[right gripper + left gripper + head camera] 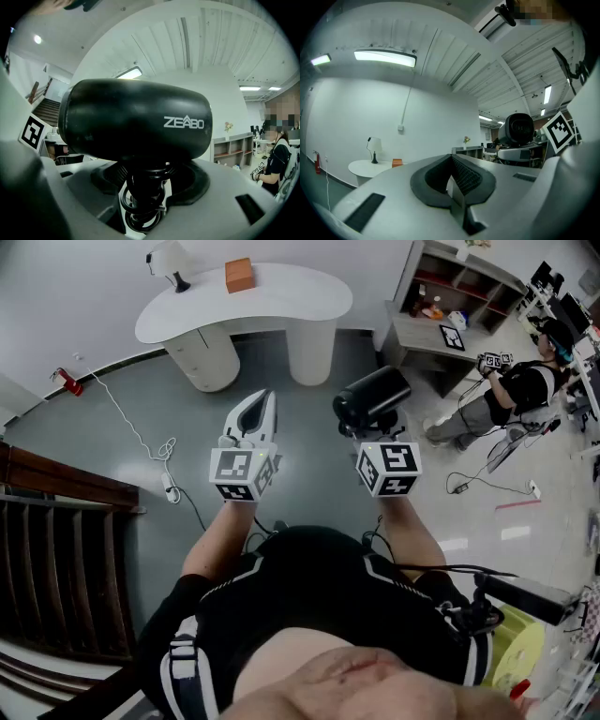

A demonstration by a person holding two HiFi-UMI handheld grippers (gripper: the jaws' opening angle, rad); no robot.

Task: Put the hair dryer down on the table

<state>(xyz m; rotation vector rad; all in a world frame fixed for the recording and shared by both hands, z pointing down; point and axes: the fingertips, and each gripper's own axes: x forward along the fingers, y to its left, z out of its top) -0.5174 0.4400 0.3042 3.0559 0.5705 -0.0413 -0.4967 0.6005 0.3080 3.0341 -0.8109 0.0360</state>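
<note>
My right gripper [372, 430] is shut on the handle of a black hair dryer [372, 397], held up in the air over the grey floor. In the right gripper view the hair dryer [136, 122] fills the middle. Its handle, wrapped in coiled black cord, sits between the jaws of the right gripper [145, 187]. My left gripper [255, 407] hangs beside it at the left, shut and empty, its pads [461, 176] meeting. The hair dryer [518, 129] also shows at the right of the left gripper view. A white curved table [272, 304] stands well ahead of both grippers.
On the table are a small lamp [169, 263] and an orange box [239, 276]. A shelf unit [459, 296] stands at the back right, with a person [525, 390] near it. A dark wooden railing [56, 549] runs along the left, and a cable [159, 456] lies on the floor.
</note>
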